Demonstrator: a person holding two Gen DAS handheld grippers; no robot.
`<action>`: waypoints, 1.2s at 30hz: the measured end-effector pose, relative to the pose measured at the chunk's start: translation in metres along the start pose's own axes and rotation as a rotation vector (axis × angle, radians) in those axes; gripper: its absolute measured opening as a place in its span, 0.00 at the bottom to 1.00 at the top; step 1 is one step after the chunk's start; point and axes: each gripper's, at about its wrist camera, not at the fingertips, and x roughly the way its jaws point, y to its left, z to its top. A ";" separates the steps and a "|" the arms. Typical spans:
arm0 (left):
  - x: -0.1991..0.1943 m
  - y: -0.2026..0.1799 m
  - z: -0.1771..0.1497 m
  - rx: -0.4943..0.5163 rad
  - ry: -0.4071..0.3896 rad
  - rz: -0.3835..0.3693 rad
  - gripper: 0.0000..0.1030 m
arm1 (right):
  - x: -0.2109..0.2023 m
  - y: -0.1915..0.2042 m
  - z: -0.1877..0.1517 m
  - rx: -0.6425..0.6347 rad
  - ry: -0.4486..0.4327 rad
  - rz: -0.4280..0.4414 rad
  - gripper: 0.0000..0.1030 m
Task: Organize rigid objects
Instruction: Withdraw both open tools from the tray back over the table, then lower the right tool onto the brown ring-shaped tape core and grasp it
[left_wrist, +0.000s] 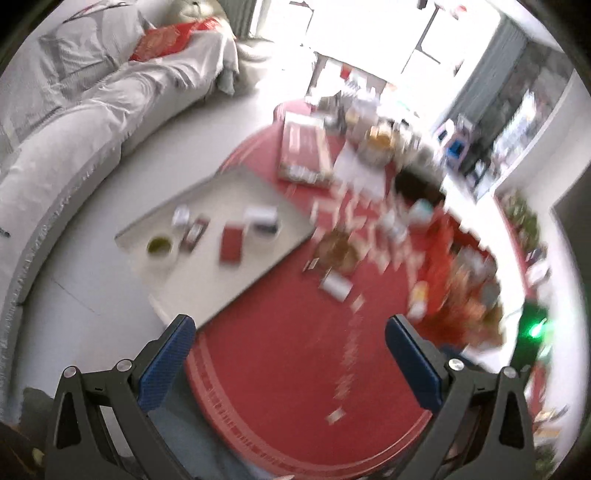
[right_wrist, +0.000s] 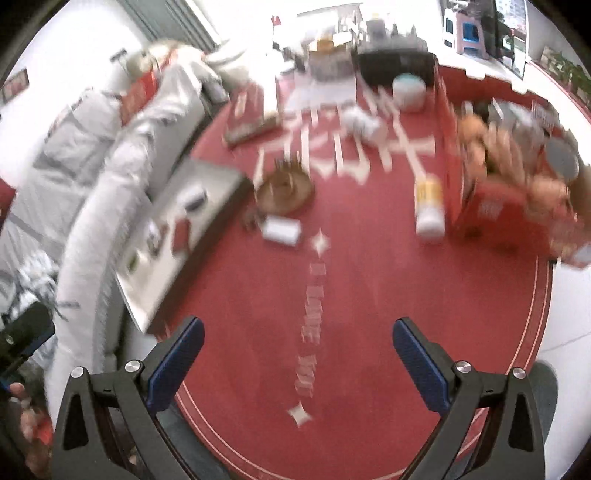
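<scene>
Both grippers, left gripper (left_wrist: 290, 354) and right gripper (right_wrist: 297, 356), gape wide and hold nothing. The small white box (right_wrist: 280, 229) lies far ahead on the red round table (right_wrist: 388, 295), slightly left of the right gripper, its long axis crosswise; the right seems nearer, though blur hampers judging.

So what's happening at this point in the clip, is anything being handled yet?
Nothing is held yet. Both the left gripper and the right gripper hang open and empty above the near part of the round red table. The frames are motion-blurred. Small items, including a red box and a green-filled cup, lie on a pale board at the table's left edge. A small white box lies on the red cloth, untouched.
</scene>
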 end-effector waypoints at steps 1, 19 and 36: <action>-0.008 -0.005 0.015 -0.039 -0.027 -0.026 1.00 | -0.005 0.002 0.010 0.002 -0.019 0.002 0.99; 0.084 0.044 0.011 -0.140 0.166 0.086 1.00 | 0.197 0.007 0.138 -0.049 0.204 -0.309 0.99; 0.125 0.045 -0.041 -0.046 0.307 0.144 1.00 | 0.142 0.024 0.019 -0.331 0.353 -0.266 0.99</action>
